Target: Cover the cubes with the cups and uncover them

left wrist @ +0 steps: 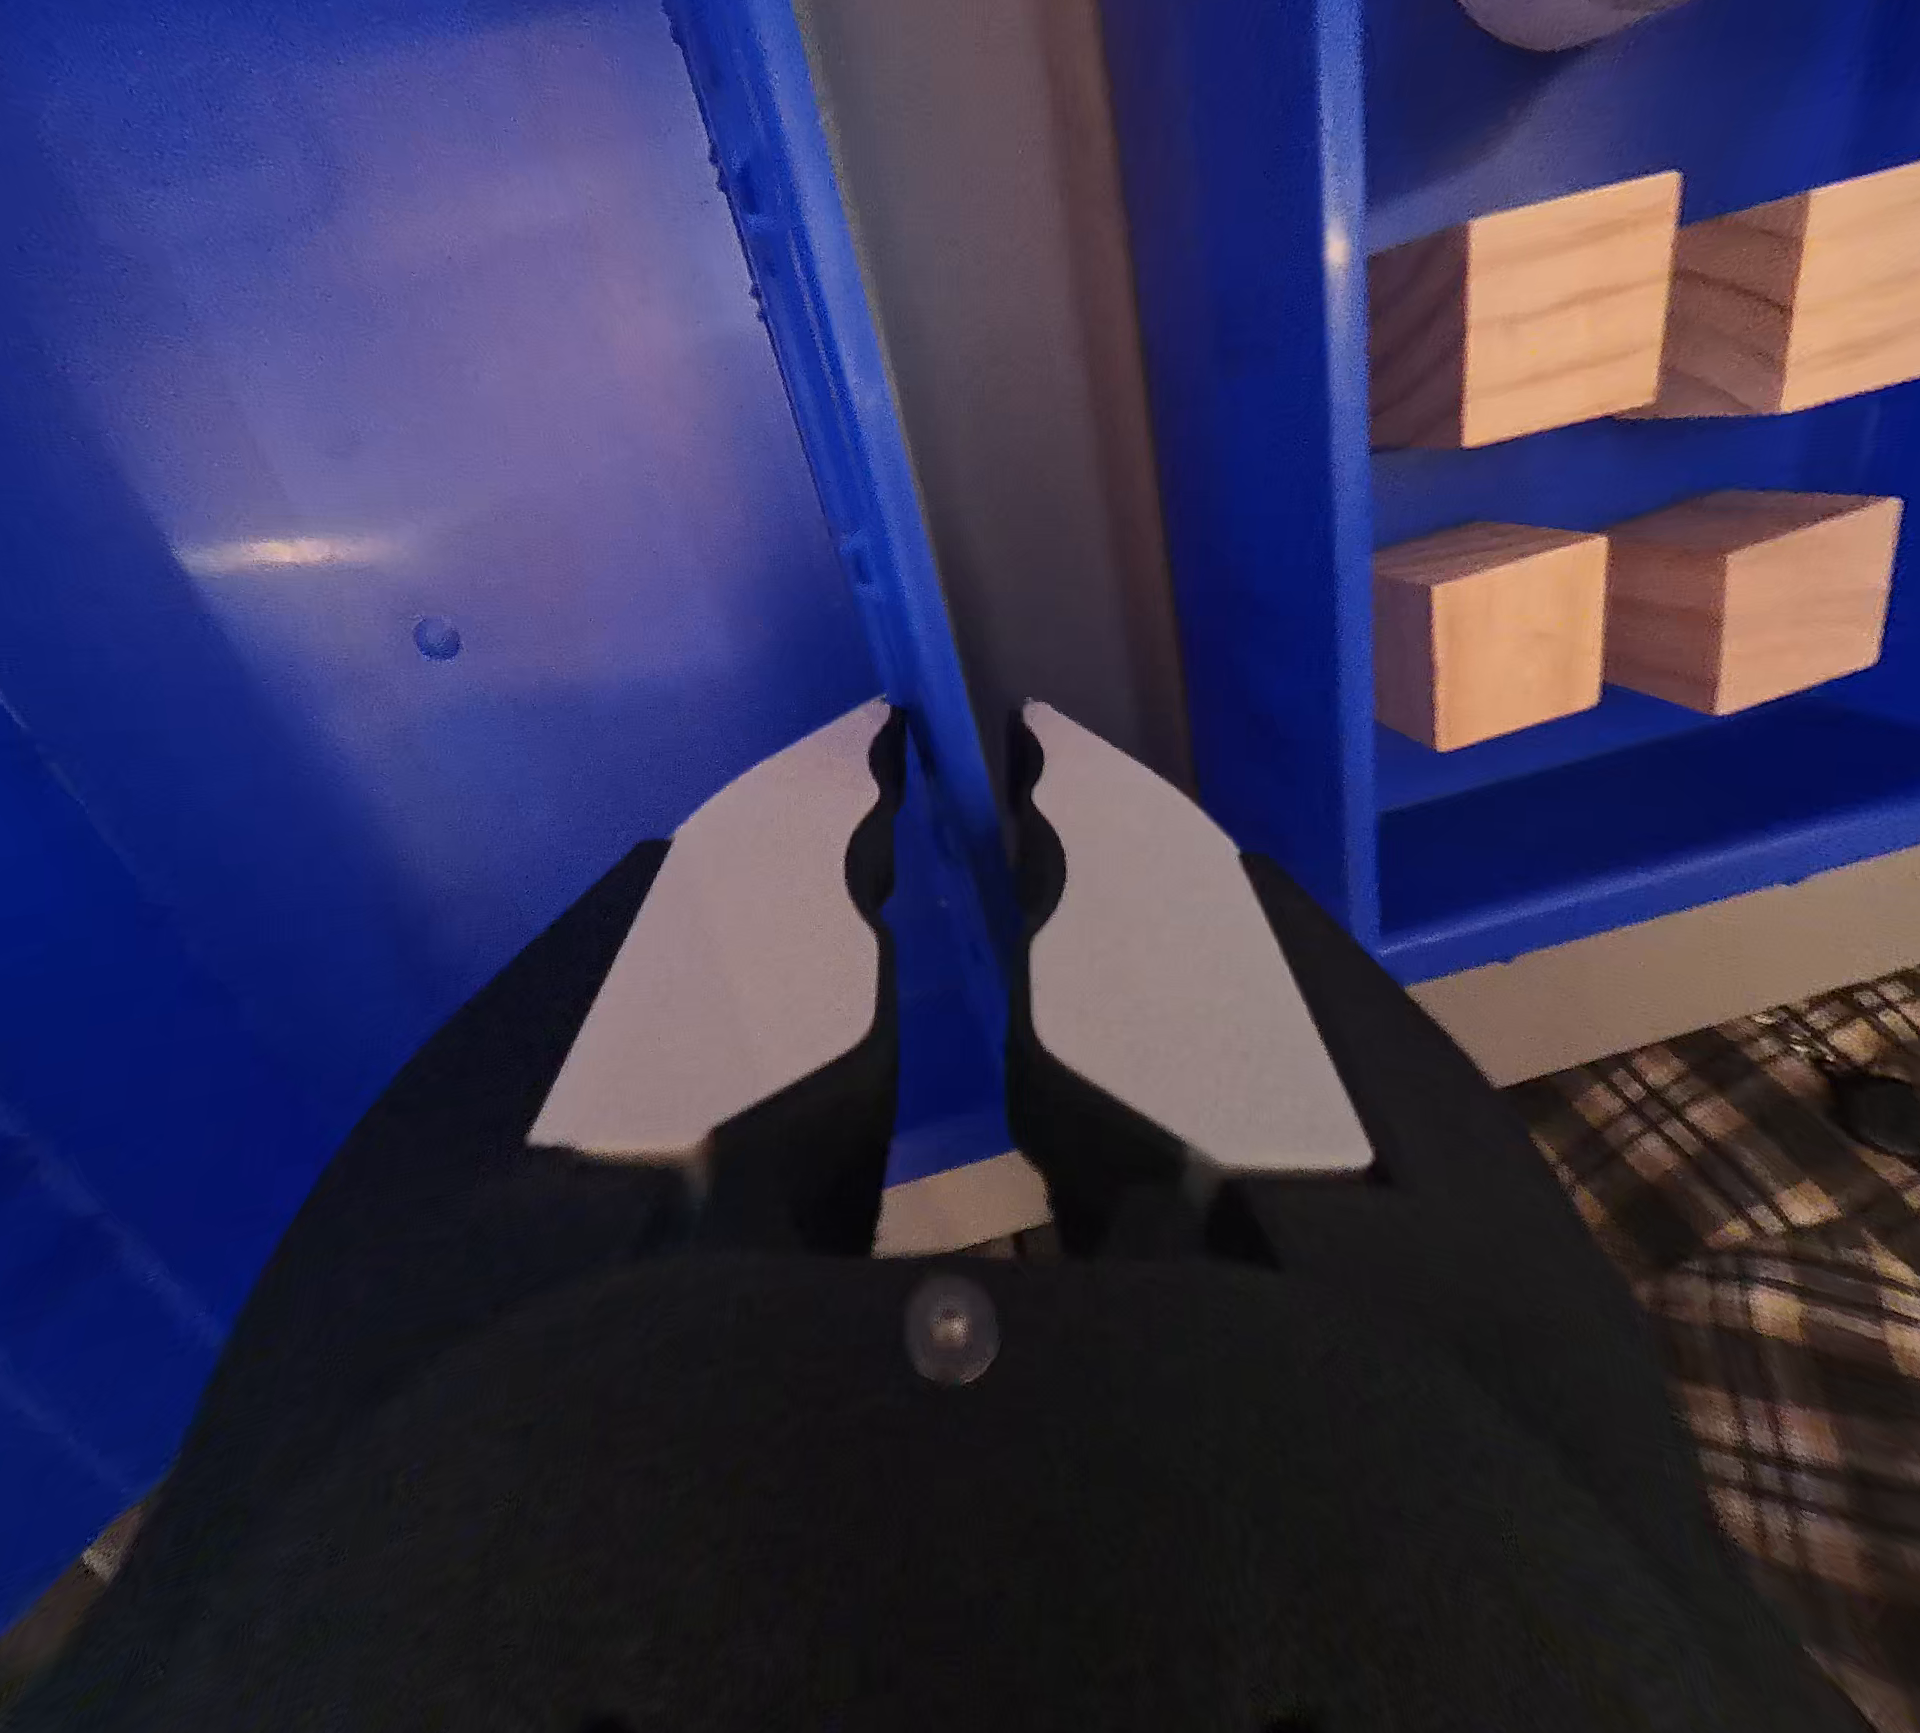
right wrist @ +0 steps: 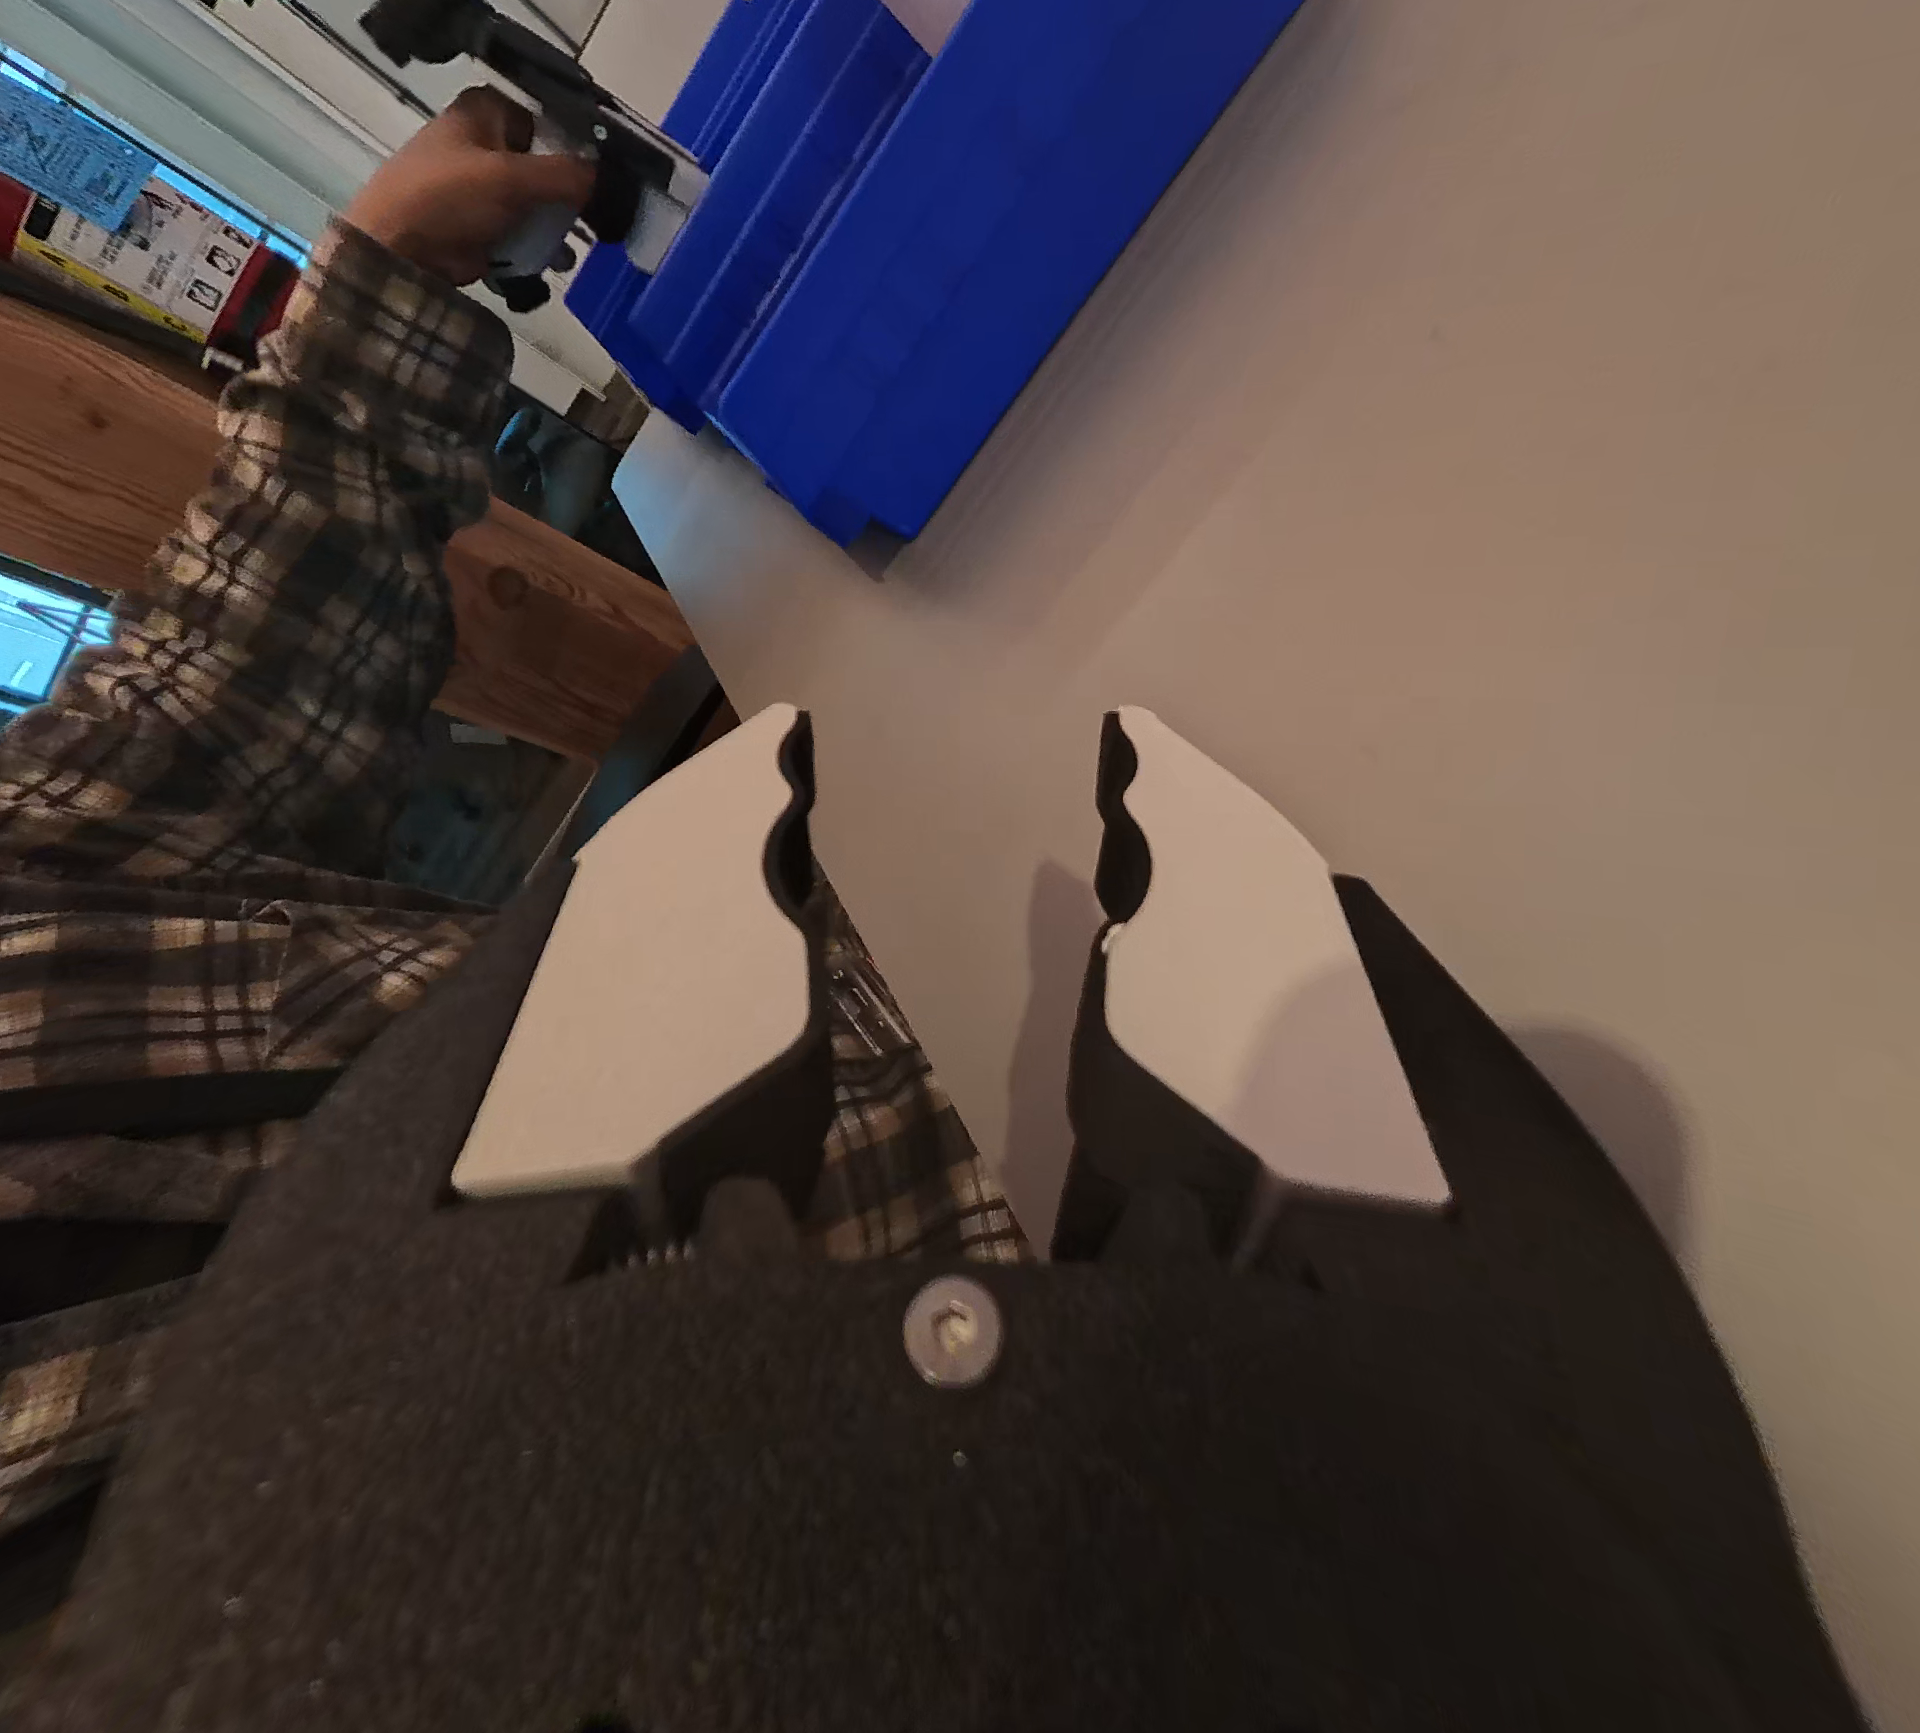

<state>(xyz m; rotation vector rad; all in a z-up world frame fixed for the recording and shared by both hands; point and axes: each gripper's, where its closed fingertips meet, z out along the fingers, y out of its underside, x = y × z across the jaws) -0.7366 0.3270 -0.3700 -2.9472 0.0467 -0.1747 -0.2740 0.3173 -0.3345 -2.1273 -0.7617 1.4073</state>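
The table [right wrist: 1507, 457] has a plain, pale, matte top. Two blue bins rest directly on it, side by side near its edge. In the left wrist view, the left bin [left wrist: 343, 395] and the right bin [left wrist: 1236, 333] stand apart, with a strip of bare table [left wrist: 966, 281] between them. In the right wrist view, the right bin [right wrist: 1039, 229] stands nearest; the left bin [right wrist: 623, 291] lies beyond it. The table edge [right wrist: 665, 520] runs below the bins.
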